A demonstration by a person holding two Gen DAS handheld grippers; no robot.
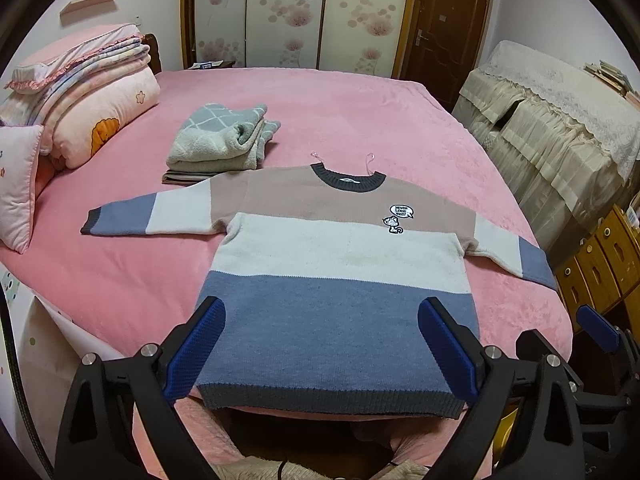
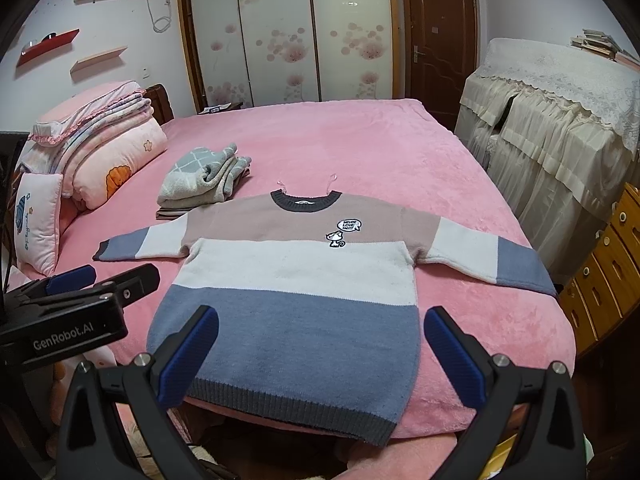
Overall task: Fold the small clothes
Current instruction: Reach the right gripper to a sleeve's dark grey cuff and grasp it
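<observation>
We see the sweater lying flat on the bed, its hem at the near edge, collar toward the far edge, and its 2 sleeves spread toward the left and right edges. Behind its left sleeve sits a folded pile of clothes. Stacked bedding occupies the far left corner, with a pillow before it.

One sweater, two tongs (both agape)
</observation>
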